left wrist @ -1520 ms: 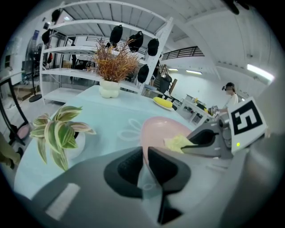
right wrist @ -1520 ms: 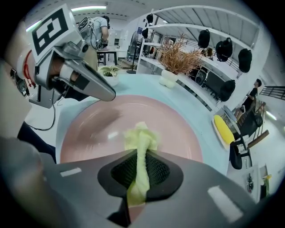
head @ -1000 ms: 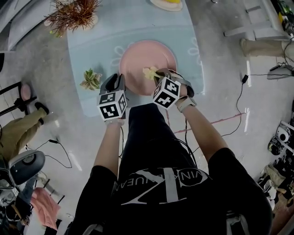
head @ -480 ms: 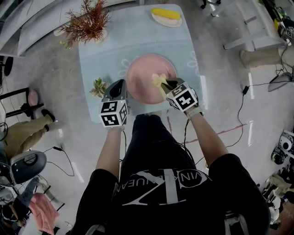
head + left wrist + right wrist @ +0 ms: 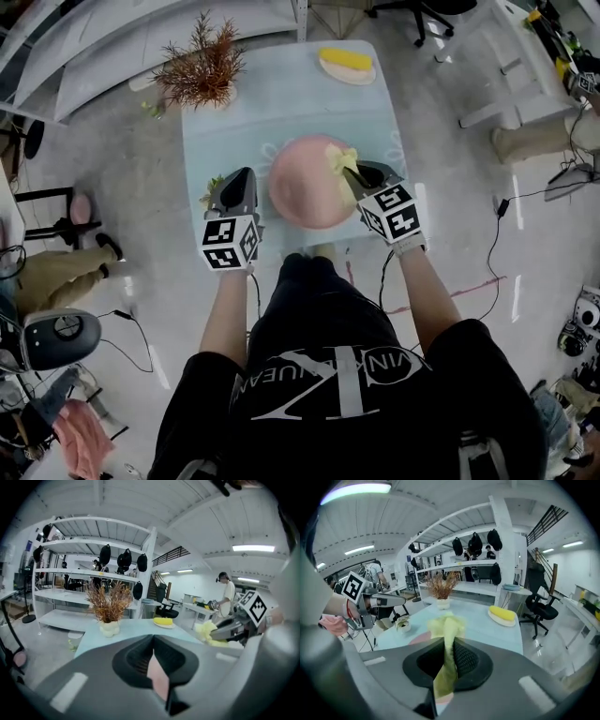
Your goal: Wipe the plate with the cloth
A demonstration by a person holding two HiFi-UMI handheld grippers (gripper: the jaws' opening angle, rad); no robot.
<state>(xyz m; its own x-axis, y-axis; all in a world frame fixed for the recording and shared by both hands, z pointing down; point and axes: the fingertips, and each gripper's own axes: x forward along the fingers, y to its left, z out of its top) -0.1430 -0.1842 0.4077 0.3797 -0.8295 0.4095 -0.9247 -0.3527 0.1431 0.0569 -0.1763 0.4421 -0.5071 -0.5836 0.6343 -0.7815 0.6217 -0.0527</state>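
Your left tongs [image 5: 241, 178] were closed at the near-left rim of the pink plate [image 5: 305, 192]. The left gripper view showed a sliver of pink pinched between the jaws, so I judge you were steadying the plate. Your right tongs [image 5: 362, 172] were clamped on the yellow cloth [image 5: 341, 157], which ran up between the jaws and bunched out past their tips.

A second earlier that bunch lay over the middle of the plate. By this moment you had carried it across to the far-right rim, while the left tongs had kept their place at the opposite edge. I read that as one stroke finished over the right half (the left half, nearest your left tongs, probably remained to be wiped).

The plate sat over the near part of the pale blue desk [image 5: 281, 103], with a small succulent [image 5: 210, 190] just beside the left tongs. Farther back stood a dried plant [image 5: 202, 58] on the left and a yellow item [image 5: 345, 60] on a small dish on the right. Both were well apart from the plate.
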